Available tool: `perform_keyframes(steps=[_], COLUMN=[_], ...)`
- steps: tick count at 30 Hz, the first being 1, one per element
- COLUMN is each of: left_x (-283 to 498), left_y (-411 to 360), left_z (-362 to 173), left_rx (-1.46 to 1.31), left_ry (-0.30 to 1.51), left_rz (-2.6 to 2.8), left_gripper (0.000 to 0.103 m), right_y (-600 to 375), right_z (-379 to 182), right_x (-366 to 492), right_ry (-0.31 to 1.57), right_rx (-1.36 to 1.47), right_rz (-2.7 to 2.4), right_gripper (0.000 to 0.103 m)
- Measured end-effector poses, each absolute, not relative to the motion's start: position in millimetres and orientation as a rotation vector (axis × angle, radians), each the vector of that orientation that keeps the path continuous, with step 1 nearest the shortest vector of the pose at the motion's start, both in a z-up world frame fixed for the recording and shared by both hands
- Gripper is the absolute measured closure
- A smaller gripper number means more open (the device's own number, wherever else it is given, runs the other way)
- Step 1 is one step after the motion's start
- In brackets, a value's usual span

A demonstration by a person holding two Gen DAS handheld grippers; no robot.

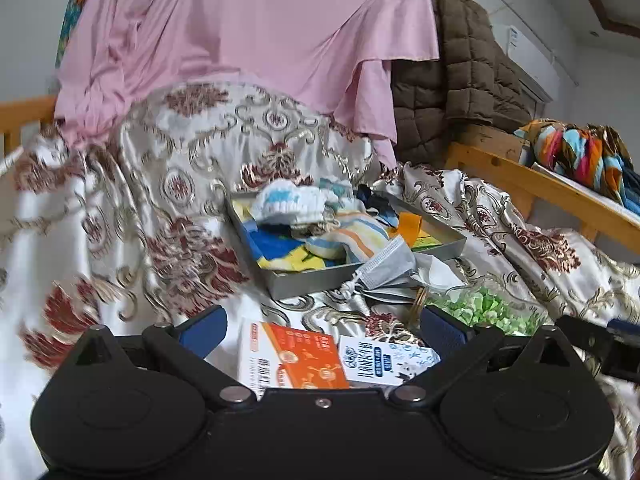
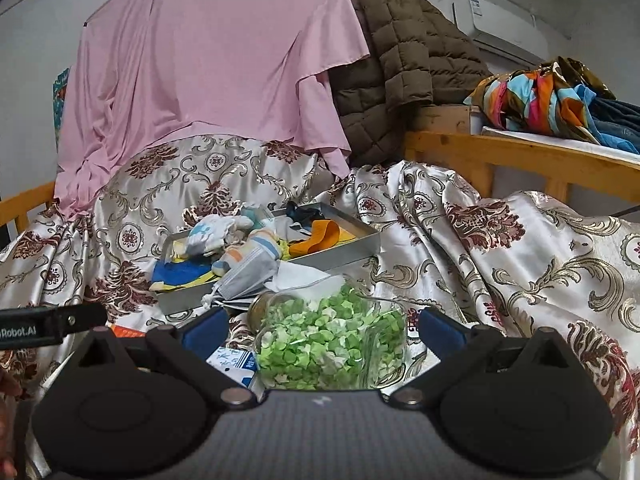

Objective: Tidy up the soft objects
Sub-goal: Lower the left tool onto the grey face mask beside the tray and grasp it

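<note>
1. The left gripper [image 1: 322, 330] is spread wide at the lower centre, holding nothing, above 2 small boxes [image 1: 332, 356].
2. The right gripper [image 2: 322, 328] is also wide open and empty, behind a jar of green paper bits [image 2: 332, 344].
3. The metal tray [image 1: 304, 278] of soft cloths [image 1: 316, 232] sits mid-frame on the bed cover [image 1: 160, 208]; a grey face mask [image 1: 384, 268] drapes over its near rim.

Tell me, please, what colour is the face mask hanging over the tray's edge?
Grey face mask, clearest in the left wrist view.

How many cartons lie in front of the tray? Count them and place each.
2. The orange carton lies between the left gripper's open fingers, left of the blue-and-white carton; both sit nearer than the tray. More may be hidden under the grippers.
</note>
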State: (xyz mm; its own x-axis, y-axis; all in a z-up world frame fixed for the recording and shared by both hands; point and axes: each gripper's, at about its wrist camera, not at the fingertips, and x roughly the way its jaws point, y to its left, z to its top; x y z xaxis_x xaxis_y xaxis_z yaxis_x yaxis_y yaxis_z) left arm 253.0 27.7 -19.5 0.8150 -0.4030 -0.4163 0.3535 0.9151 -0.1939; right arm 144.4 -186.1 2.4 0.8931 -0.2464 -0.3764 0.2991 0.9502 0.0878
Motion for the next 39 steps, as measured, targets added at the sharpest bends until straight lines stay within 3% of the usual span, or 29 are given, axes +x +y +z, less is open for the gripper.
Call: perform_keyframes(steps=[13, 26, 39], left_x=[288.6, 359.1, 350.3], left_y=[9.7, -6.3, -33.6], left_z=[-7.4, -28.8, -33.6], left_rx=[-0.055, -0.010, 0.068], left_ry=[0.431, 0.466, 0.456], left_rz=[-0.495, -0.542, -0.615], left_gripper=[0.001, 0.001, 0.001], right_y=[-182.9, -226.8, -242.8], right_z=[22.4, -4.8, -8.1], right_x=[181.8, 256.0, 259.1], right_ry=[0.441, 0.453, 0.425], right_rx=[0.135, 0.115, 0.108], right_rz=[-0.350, -0.302, -0.290], right_gripper=[0.000, 0.000, 0.000])
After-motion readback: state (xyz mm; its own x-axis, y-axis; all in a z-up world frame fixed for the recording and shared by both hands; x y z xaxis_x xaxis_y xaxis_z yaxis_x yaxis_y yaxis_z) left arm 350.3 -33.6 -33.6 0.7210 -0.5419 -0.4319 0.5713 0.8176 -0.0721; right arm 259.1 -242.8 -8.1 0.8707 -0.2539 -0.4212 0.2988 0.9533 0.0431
